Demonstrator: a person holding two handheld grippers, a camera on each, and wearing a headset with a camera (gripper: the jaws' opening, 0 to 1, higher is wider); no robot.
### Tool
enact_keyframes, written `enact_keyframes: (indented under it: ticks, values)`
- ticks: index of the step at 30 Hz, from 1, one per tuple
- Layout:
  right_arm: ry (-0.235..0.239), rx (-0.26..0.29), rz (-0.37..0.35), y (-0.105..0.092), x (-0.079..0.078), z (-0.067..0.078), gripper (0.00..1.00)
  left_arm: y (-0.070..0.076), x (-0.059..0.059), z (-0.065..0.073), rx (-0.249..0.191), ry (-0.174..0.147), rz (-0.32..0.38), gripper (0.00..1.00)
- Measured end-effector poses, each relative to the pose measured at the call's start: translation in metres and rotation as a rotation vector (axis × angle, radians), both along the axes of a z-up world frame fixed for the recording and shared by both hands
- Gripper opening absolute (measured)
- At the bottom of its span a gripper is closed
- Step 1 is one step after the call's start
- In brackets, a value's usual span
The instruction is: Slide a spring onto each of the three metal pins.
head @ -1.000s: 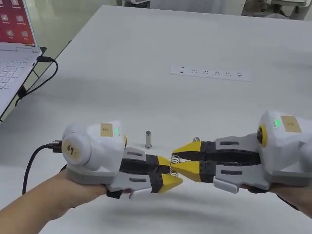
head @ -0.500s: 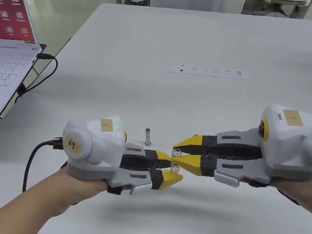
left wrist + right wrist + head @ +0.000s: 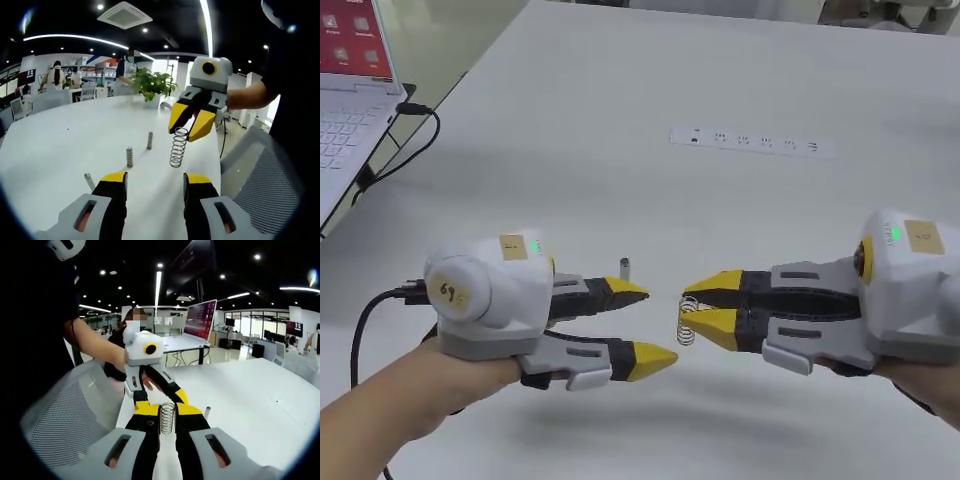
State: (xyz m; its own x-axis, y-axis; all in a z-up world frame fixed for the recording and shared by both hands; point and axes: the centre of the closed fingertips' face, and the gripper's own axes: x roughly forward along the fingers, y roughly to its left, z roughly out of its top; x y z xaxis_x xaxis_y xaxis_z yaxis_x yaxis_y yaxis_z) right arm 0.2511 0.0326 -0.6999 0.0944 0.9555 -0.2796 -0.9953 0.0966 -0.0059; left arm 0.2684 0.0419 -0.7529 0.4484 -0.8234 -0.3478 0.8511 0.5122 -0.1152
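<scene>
A small metal spring [image 3: 686, 322] hangs from my right gripper [image 3: 688, 303], which is shut on its top end. The same spring [image 3: 167, 417] stands between the right gripper's [image 3: 166, 411] yellow tips. My left gripper [image 3: 657, 322] faces it from the left, open and holding nothing. Seen from the left gripper [image 3: 156, 179], the spring [image 3: 177, 147] dangles just ahead of its spread jaws. On the table, a bare pin [image 3: 89, 179] stands near two pins [image 3: 129, 156] [image 3: 149, 140] that carry springs. One pin [image 3: 625, 266] shows behind the left gripper's upper tip.
A white power strip [image 3: 752, 143] lies further back on the white table [image 3: 620, 120]. An open laptop [image 3: 345, 70] and a black cable [image 3: 380, 170] sit at the left edge. A mesh chair [image 3: 65, 405] is beside the table.
My left gripper has opened, let go of the spring and drawn back to the left. The spring stays in the right gripper, which has barely moved.
</scene>
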Motion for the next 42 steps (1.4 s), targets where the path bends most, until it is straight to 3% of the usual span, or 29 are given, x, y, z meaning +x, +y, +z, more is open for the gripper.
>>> enact_keyframes:
  ticks: [11, 26, 33, 42]
  values:
    - [-0.014, -0.002, -0.034, -0.004, 0.007, -0.001, 0.08, 0.026, 0.009, -0.001, 0.005, -0.023, 0.11, 0.67]
    - [-0.032, -0.015, -0.084, -0.01, 0.016, -0.003, 0.08, 0.063, 0.008, -0.005, 0.021, -0.024, 0.225, 0.98]
    - [-0.04, -0.023, -0.121, -0.015, 0.024, -0.006, 0.08, 0.08, 0.006, -0.007, 0.029, -0.019, 0.259, 0.98]
    - [-0.039, -0.026, -0.15, -0.016, 0.032, -0.008, 0.08, 0.091, 0.004, -0.006, 0.031, -0.018, 0.278, 0.98]
